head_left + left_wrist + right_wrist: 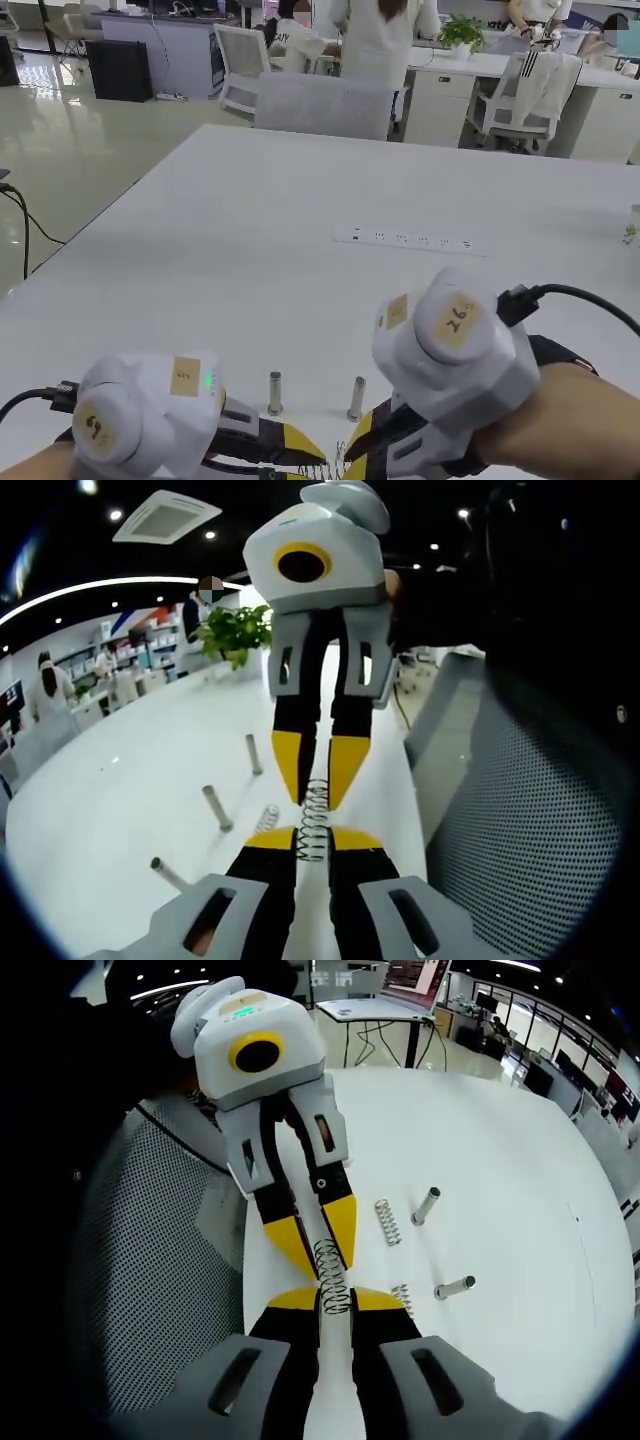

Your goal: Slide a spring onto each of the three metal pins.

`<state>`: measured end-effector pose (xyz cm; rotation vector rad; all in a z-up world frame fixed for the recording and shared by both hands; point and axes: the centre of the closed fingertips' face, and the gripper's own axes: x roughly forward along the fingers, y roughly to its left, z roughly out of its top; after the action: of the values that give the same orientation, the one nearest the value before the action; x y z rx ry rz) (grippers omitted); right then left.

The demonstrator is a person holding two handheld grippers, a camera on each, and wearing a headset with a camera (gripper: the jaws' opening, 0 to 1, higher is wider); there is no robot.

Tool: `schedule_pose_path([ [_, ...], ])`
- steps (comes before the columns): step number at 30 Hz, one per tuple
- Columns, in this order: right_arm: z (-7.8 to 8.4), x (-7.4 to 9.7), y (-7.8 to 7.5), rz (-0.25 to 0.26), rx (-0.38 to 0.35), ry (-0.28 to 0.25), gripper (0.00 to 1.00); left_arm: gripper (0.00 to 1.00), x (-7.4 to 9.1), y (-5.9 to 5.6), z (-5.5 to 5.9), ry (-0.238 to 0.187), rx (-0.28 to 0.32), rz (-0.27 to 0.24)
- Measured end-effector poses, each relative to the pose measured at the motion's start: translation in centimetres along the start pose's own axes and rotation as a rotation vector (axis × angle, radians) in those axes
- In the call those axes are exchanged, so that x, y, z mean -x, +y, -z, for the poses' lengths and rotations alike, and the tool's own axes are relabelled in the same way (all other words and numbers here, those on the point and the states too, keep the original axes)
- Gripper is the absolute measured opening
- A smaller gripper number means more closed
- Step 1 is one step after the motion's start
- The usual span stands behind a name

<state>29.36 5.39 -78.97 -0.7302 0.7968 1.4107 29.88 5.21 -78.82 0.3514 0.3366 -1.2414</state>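
Observation:
A small steel spring [313, 820] [330, 1278] is held end to end between the two grippers, just above the white table [250, 220]. My left gripper [312, 838] [320, 1250] is shut on one end. My right gripper [333, 1300] [318, 780] is shut on the other end, tips facing the left's. Three short metal pins stand upright on the table: a far pin [254, 753], a middle pin [217, 807] and a near pin [168, 873]. Two of them [275, 392] [357, 397] stand just beyond the grippers in the head view. Two loose springs [387, 1220] [402, 1298] lie beside the pins.
A white power strip [400, 238] lies mid-table, farther back. A grey chair [320, 105] stands at the table's far edge, with people and desks beyond. A mesh chair back [520, 810] [150, 1260] sits close behind the grippers at the near edge.

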Motion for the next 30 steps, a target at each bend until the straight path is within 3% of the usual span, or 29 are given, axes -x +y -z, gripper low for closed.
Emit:
schedule_pose_path([
  [15,-0.4,0.4,0.2,0.010,0.021,0.002,0.08,0.02,0.0,-0.1,0.0,0.009,-0.015,0.001],
  [21,-0.9,0.6,0.3,0.011,0.025,-0.019,0.08,0.02,0.0,0.0,0.2,0.025,-0.020,-0.005],
  [30,-0.9,0.5,0.2,0.004,0.021,-0.038,0.11,0.02,0.1,0.0,0.1,0.017,-0.011,-0.008],
])
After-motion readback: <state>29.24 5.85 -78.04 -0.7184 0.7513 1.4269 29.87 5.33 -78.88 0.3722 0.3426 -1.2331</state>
